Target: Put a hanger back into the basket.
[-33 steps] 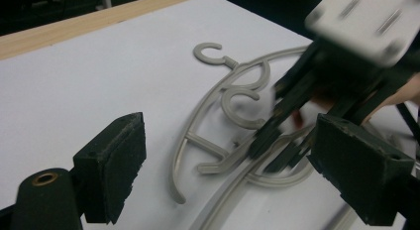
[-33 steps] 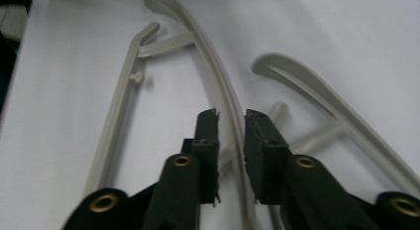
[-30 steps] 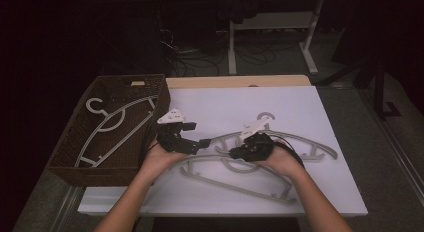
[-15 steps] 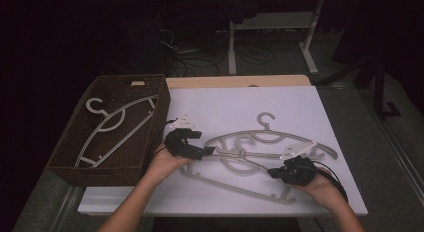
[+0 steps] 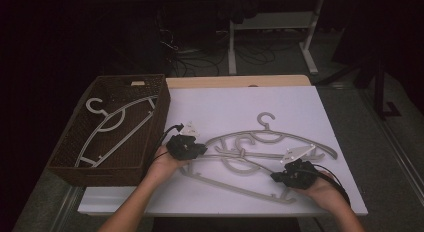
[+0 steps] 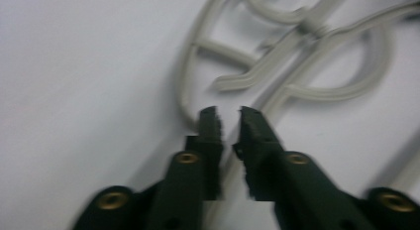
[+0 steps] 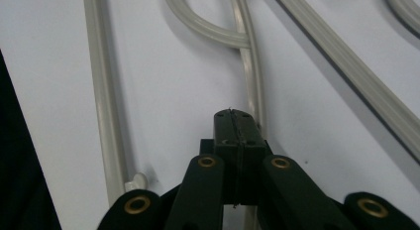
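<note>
Two pale grey hangers lie overlapped on the white table (image 5: 225,102). The farther hanger (image 5: 280,134) has its hook pointing away; the nearer hanger (image 5: 235,185) slants towards the front right. My left gripper (image 5: 202,151) is at the farther hanger's left end. In the left gripper view its jaws (image 6: 229,116) have just been closing and now pinch the hanger's bar (image 6: 297,74), with only a narrow slit between them. My right gripper (image 5: 275,178) lies low by the nearer hanger's right end. Its jaws (image 7: 232,113) are pressed together, and a thin hanger rod (image 7: 252,76) runs beneath the tips.
A dark woven basket (image 5: 100,174) stands at the table's left edge with a third hanger (image 5: 115,122) inside. Bare table surface lies beyond the hangers. Table legs and cables are on the dark floor behind.
My right hand has slid from the middle of the hangers to the front right. The left gripper has sunk a little onto the hanger's left end and closed.
</note>
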The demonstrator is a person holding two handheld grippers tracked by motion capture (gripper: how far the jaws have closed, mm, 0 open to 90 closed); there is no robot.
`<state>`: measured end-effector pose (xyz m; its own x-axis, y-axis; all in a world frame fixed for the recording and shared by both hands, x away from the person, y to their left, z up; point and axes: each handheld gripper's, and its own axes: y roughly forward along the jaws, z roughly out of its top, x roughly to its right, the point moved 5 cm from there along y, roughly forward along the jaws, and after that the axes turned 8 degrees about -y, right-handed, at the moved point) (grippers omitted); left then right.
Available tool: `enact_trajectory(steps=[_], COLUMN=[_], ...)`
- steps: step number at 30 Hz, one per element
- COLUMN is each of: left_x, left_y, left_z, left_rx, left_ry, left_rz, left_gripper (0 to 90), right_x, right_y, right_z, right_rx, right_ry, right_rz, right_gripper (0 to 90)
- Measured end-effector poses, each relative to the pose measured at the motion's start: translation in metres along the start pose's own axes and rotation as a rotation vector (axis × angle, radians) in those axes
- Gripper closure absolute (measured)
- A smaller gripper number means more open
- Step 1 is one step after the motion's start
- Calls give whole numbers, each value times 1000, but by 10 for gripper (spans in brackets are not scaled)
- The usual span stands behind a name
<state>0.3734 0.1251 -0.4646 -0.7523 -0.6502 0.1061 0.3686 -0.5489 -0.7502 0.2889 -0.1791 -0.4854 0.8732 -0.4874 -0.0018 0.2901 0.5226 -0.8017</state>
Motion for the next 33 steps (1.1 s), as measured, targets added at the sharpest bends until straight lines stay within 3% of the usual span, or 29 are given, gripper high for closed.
enact_trajectory(steps=[5, 8, 13, 18, 21, 24, 28, 33], left_x=[-6, -5, 6, 19, 27, 30, 28, 28], left_y=[12, 16, 10, 6, 5, 5, 4, 3], left_z=[-6, -11, -18, -26, -30, -30, -25, -19], left_rx=[-78, -125, -155, -170, -169, -155, -121, -78], left_ry=[2, -4, 1, -9, -16, -5, -21, -36], left_rz=[64, 56, -17, -113, -173, -171, -162, -159], left_gripper=[897, 898, 898, 898, 898, 892, 770, 643], right_x=[-1, 1, 15, 39, 52, 59, 50, 17], right_y=[4, 4, 4, 7, 11, 13, 3, -2], right_z=[-1, -1, 0, 6, 11, 15, 20, 16], right_rx=[-18, -20, -31, -52, -51, -29, 24, 38], right_ry=[-11, -10, -3, 12, 19, 31, 43, 12], right_rz=[-2, -17, -65, -137, -153, -166, -155, -105], right_gripper=[888, 888, 889, 889, 889, 889, 889, 889])
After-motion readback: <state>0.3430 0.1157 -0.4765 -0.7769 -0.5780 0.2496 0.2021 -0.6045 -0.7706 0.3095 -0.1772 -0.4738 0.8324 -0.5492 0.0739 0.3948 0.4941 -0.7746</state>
